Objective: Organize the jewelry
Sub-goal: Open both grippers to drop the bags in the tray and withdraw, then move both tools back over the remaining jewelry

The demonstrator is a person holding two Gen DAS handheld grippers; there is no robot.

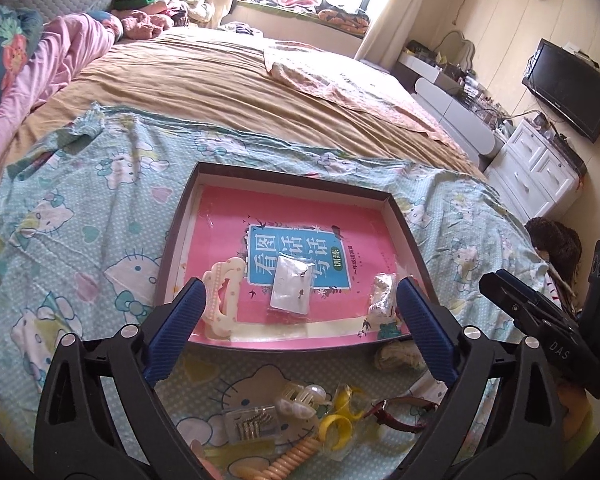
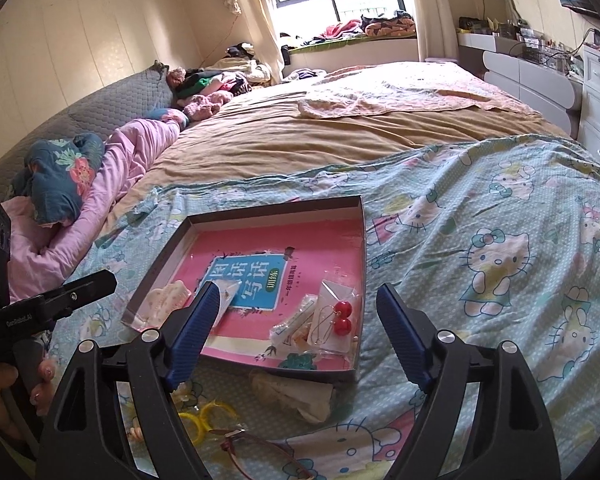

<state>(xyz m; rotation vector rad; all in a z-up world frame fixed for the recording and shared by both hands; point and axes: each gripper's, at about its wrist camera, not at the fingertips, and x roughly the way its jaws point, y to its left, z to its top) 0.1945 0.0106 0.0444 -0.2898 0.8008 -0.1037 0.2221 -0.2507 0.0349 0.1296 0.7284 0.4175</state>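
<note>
Lengthwise, the cream hair clip (image 1: 223, 300) hugs the tray's (image 1: 296, 171) left wall

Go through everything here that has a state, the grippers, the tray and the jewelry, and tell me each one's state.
left gripper: open, nothing between the fingers
right gripper: open, nothing held
tray: uncovered, flat on the bedsheet
red earrings: bagged, in the tray
cream hair clip: in the tray
white packet: in the tray
yellow rings: outside the tray, on the sheet
watch: outside the tray
</note>
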